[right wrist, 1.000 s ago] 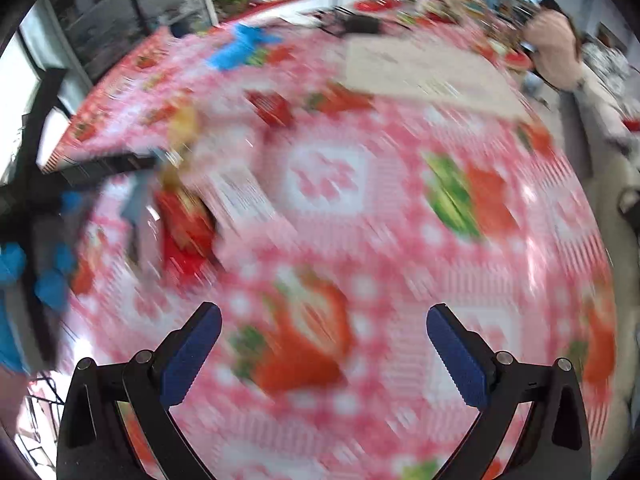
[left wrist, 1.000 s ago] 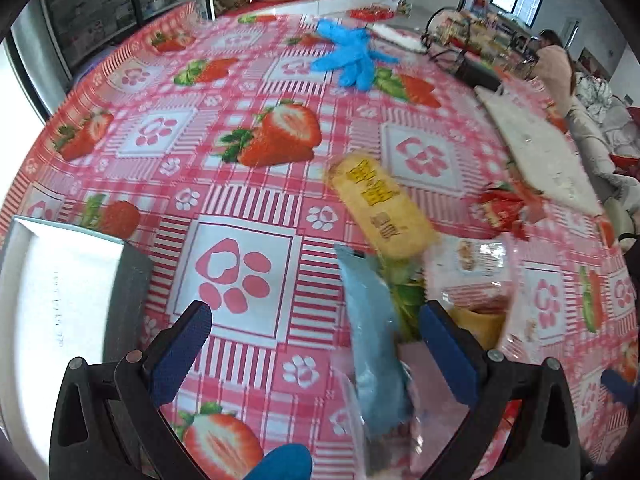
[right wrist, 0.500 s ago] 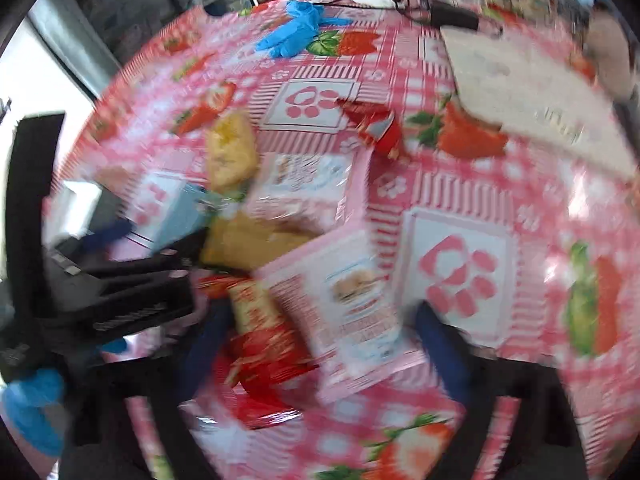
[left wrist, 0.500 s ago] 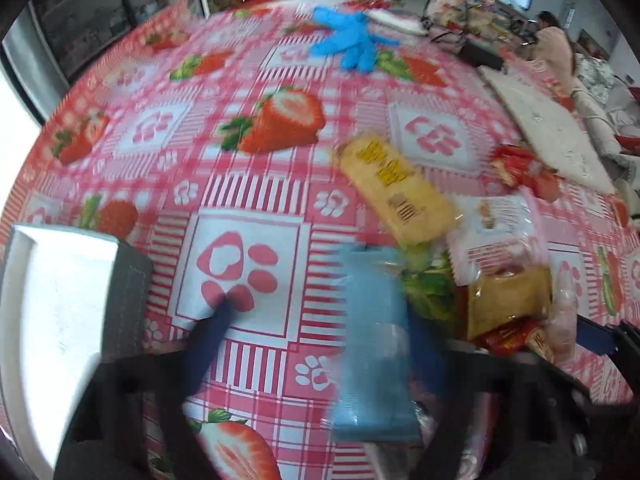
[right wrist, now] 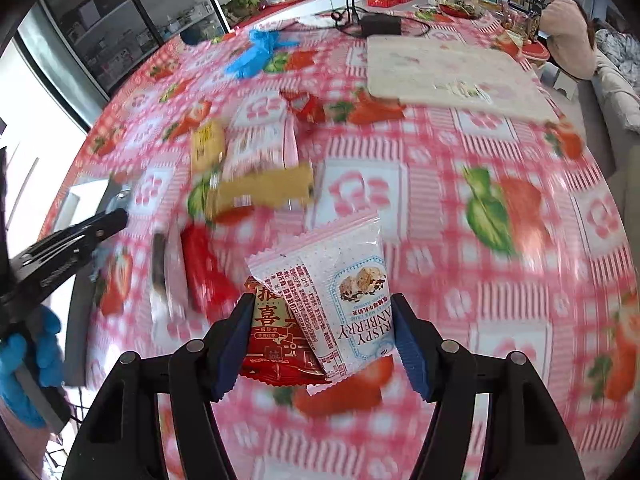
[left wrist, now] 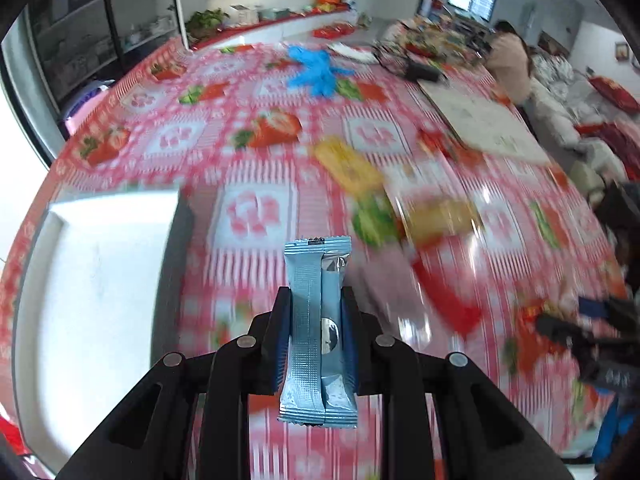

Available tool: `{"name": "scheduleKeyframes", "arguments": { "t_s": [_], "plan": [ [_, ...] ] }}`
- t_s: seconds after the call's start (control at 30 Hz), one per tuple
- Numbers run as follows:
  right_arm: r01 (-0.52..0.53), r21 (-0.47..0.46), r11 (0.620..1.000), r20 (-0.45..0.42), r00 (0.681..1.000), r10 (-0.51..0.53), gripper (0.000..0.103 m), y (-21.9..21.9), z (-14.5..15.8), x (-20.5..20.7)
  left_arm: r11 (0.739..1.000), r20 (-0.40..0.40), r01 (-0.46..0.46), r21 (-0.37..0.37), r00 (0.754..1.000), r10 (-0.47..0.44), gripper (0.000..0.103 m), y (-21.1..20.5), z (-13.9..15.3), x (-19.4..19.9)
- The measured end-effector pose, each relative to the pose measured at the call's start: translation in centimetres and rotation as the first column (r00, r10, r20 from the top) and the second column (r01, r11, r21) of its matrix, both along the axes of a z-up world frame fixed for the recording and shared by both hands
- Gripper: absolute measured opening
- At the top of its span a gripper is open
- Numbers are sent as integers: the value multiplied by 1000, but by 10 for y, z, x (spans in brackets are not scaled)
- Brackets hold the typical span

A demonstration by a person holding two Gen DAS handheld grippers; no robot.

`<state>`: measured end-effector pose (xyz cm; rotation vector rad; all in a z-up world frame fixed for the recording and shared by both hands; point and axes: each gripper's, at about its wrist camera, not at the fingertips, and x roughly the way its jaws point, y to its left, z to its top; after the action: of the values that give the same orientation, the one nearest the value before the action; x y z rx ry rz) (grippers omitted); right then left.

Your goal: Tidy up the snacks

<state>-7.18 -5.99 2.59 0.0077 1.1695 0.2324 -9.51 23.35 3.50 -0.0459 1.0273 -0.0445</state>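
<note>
My left gripper (left wrist: 316,320) is shut on a light blue snack packet (left wrist: 318,320) and holds it upright above the table. A white box (left wrist: 96,264) lies to its left. My right gripper (right wrist: 322,332) is shut on two packets at once: a white cranberry crisp packet (right wrist: 340,292) and a red packet (right wrist: 276,340). More snacks lie blurred on the strawberry tablecloth: a yellow packet (left wrist: 348,168), a tan packet (right wrist: 264,192) and a red packet (right wrist: 204,272).
Blue gloves (right wrist: 260,52) lie at the far side of the table. A pale board (right wrist: 448,68) lies at the far right. The left gripper's arm (right wrist: 52,256) shows at the left of the right wrist view. A person (right wrist: 568,28) sits beyond the table.
Both grippers were open a second ago. The left has closed on the blue packet and lifted it; the right has swung over to the snack pile and closed on the white and red packets.
</note>
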Motion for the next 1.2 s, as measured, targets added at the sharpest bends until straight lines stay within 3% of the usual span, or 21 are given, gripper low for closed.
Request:
{"name": "scheduleKeyframes", "arguments": {
  "t_s": [0.13, 0.2, 0.23, 0.27, 0.33, 0.47, 0.6, 0.67, 0.73, 0.83, 1.0, 1.13, 1.2],
  "plan": [
    [3, -20, 1000, -18, 1000, -3, 68, -3, -12, -34, 999, -43, 30, 21, 999, -29, 27, -9, -24, -33],
    [-2, -35, 999, -15, 1000, 2, 73, -3, -17, -45, 999, -39, 20, 39, 999, -19, 37, -11, -35, -43],
    [-2, -49, 999, -8, 1000, 2, 91, -2, -18, -48, 999, -38, 16, 37, 999, -14, 50, -11, -37, -46],
    [6, -76, 997, 10, 1000, -5, 100, -5, -18, -54, 1000, -34, 14, 28, 999, -13, 66, -10, -38, -49],
    [11, -105, 994, 32, 999, -8, 101, -9, -17, -60, 999, 7, 6, 39, 1000, -6, 78, -8, -37, -56],
    [36, -95, 995, 33, 999, -33, 101, -22, -18, -65, 996, 25, 28, 88, 999, -30, 79, -10, -39, -59],
    [53, -45, 998, 46, 998, -51, 101, -31, -8, -68, 999, -11, 31, 18, 999, -31, 79, -7, -46, -58],
    [13, -9, 1000, 44, 999, -13, 101, -28, -3, -71, 999, -1, 35, 36, 999, -35, 80, -10, -46, -59],
    [-23, -28, 999, 51, 998, 24, 101, -20, -1, -74, 998, -1, 43, 43, 999, -43, 80, -11, -46, -60],
    [27, -123, 992, 103, 995, -15, 101, -24, 1, -72, 999, -4, 36, 9, 999, -36, 80, -4, -45, -61],
    [118, -41, 992, 41, 992, -116, 101, -53, -8, -45, 1000, -17, 26, 7, 1000, -25, 80, 4, -45, -57],
    [84, -61, 995, -18, 996, -85, 101, -46, -27, -36, 998, -14, 44, 48, 999, -44, 82, -3, -46, -52],
    [54, -134, 989, -8, 998, -56, 102, -32, -36, -38, 999, -17, 35, 42, 999, -34, 85, -5, -46, -49]
  ]
}}
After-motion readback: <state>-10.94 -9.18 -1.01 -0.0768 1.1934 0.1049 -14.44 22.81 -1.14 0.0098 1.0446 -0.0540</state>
